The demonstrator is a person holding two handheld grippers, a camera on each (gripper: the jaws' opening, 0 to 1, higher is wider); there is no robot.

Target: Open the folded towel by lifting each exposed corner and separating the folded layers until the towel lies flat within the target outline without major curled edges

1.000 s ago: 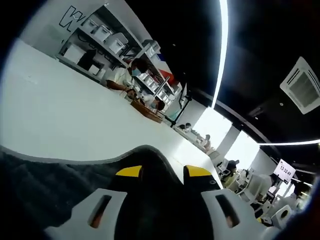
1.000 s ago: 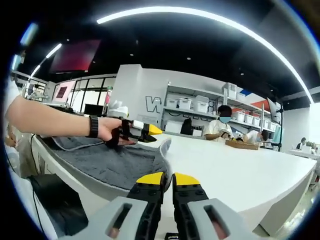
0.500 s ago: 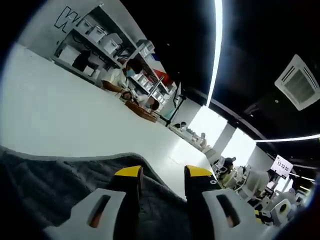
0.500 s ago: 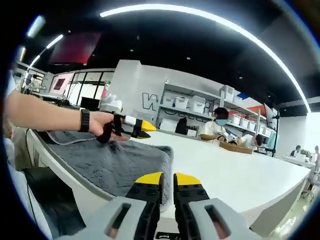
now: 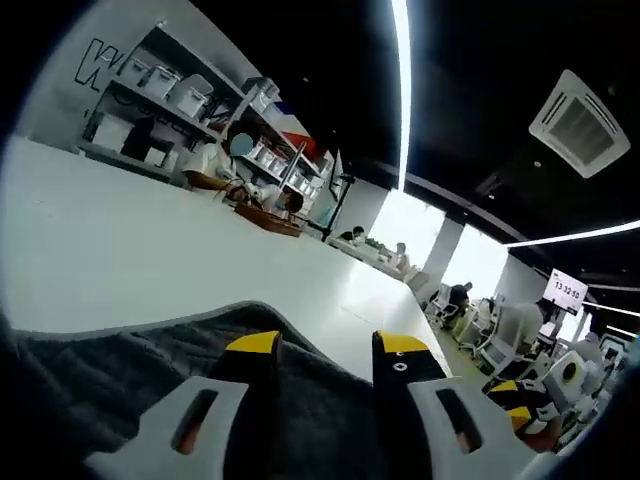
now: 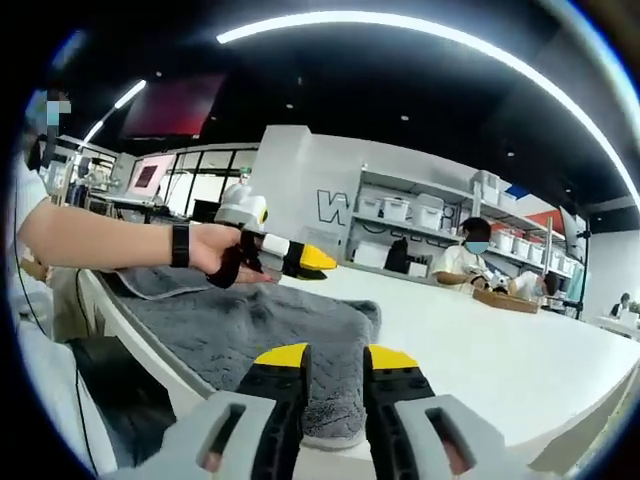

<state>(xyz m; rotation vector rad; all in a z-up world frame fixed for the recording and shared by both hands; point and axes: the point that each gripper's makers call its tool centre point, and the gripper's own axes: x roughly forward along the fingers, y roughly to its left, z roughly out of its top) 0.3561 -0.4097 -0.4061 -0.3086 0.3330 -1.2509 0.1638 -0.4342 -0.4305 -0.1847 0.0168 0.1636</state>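
The grey towel (image 6: 250,325) lies spread along the near edge of the white table (image 6: 480,350). Its near corner sits low between the jaws of my right gripper (image 6: 337,357), which stand a little apart, open. In the right gripper view a hand with a black wristband holds my left gripper (image 6: 305,260) just above the towel's far part. In the left gripper view my left gripper (image 5: 327,345) is open, its yellow-tipped jaws standing wide over the towel (image 5: 120,370). The right gripper (image 5: 515,400) peeks in at the lower right there.
The bare table (image 5: 120,240) stretches away beyond the towel. At its far end a masked person (image 6: 468,262) sits by a wooden tray (image 5: 265,220). Shelves with white bins (image 6: 420,212) line the back wall. A dark object (image 6: 110,390) sits below the table's near edge.
The right gripper's jaws, nearly together before, have parted over the towel's corner. The towel fold that rose between the left jaws has dropped flat. Both cameras shifted slightly.
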